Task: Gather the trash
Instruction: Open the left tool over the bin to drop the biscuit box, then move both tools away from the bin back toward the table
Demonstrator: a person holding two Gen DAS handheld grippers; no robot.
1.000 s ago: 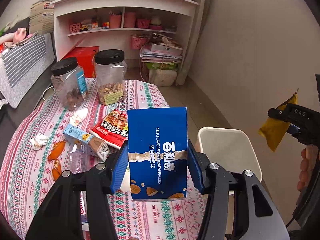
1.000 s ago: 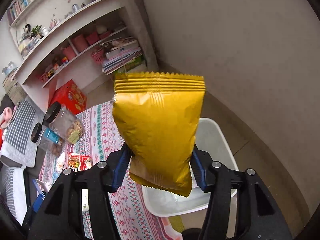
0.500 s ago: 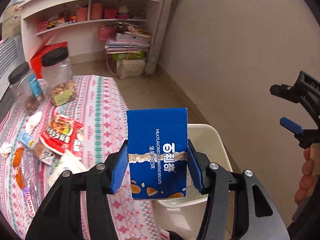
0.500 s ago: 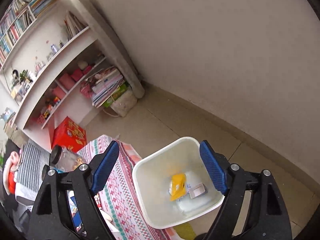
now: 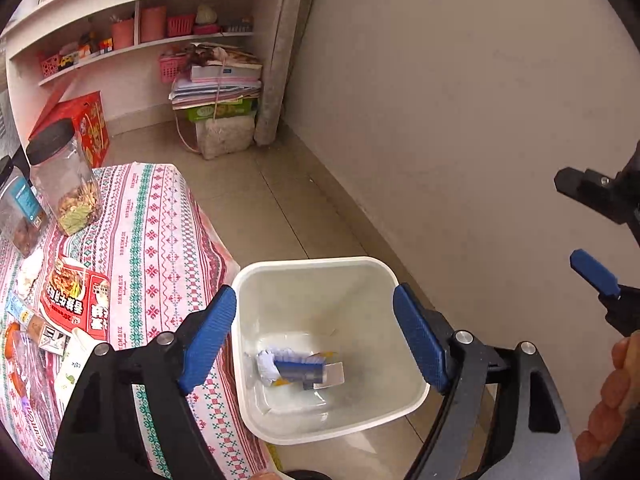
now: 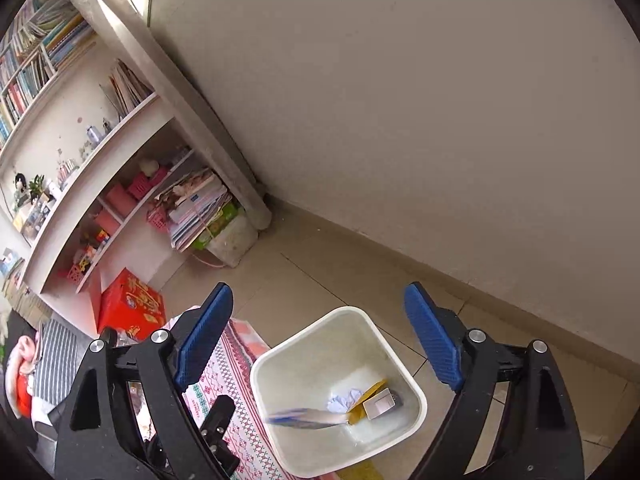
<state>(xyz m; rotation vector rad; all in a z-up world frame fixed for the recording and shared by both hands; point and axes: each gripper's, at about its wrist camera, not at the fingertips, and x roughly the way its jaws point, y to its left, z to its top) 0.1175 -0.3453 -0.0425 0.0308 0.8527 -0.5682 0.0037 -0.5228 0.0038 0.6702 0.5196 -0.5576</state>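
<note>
The white bin [image 5: 360,300] stands on the floor by the table's edge. Inside it lie the blue biscuit box [image 5: 300,370] and crumpled white paper. My left gripper [image 5: 316,320] hangs over the bin, its jaws opening with nothing between them. In the right wrist view the bin [image 6: 320,360] holds the blue box [image 6: 304,418], blurred, a yellow wrapper [image 6: 366,398] and a small white carton [image 6: 382,402]. My right gripper [image 6: 318,308] is above it, jaws opening and empty. The right gripper [image 5: 568,220] also shows at the left view's right edge, with fingers of a hand below it.
A table with a patterned cloth [image 5: 160,240] lies left of the bin, bearing a red snack packet [image 5: 76,300], other wrappers and two black-lidded jars [image 5: 64,176]. White shelves, a red box [image 5: 92,128] and a stack of books [image 5: 218,88] stand behind. A plain wall runs along the right.
The left gripper opened and let go of the blue box, which dropped into the bin. The right gripper let go of the yellow packet, now in the bin, and opened wider.
</note>
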